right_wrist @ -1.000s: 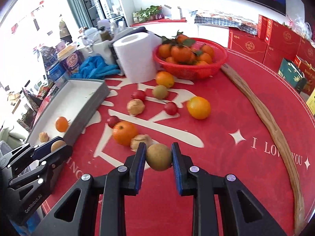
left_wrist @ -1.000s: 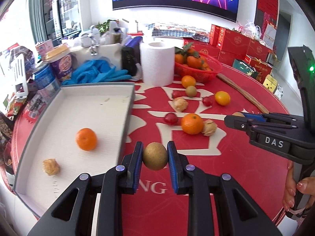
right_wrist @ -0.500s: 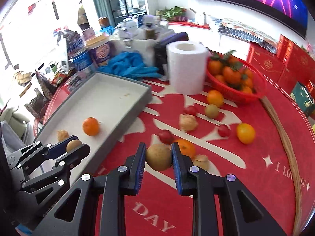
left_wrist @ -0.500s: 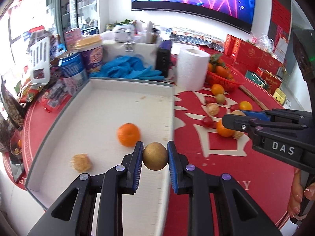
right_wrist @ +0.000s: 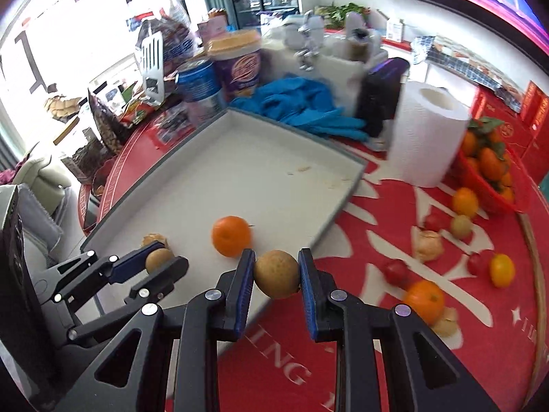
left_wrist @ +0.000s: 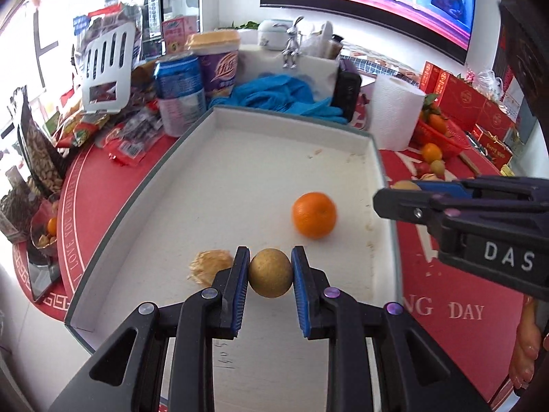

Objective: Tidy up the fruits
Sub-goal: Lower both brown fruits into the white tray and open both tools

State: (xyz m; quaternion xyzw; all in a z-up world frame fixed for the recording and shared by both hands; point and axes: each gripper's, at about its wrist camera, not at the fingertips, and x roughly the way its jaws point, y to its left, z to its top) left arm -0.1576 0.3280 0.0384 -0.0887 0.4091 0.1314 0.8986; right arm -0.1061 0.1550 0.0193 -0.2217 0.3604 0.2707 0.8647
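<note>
left gripper (left_wrist: 270, 272): its two blue-padded fingers are clamping a small round brown fruit (left_wrist: 270, 272), maybe a longan, and holding it over the near part of the white tray (left_wrist: 219, 158).
right gripper (right_wrist: 276, 273): it is also clamped, on a second brown fruit (right_wrist: 276, 273) of the same kind; this one is hanging above the tray's right wall, just where the red tablecloth (right_wrist: 377, 336) begins.
tray content: an orange mandarin (left_wrist: 313, 215) is lying near the middle-right of the floor, and a dry, papery husk fruit (left_wrist: 207, 266) is lying just left of the left gripper's fingers.
key relation: the tray floor is directly under the left fruit, so i judge this hand needs only to go down and open. the right fruit is at the edge, so that hand must go more to its left, toward the mandarin, before it is letting go.
nearer hand: the left one is nearer to a free place on the tray floor.
fruits waiting: on the tablecloth, to the right of the tray, several mandarins, small red fruits and husk fruits are lying scattered, well apart from both grippers; a red basket (right_wrist: 514, 192) with more mandarins is standing further back, beside a paper roll (right_wrist: 429, 137).
risk: round fruits are rolling easily, so a high release could send one against the mandarin or the wall.
</note>
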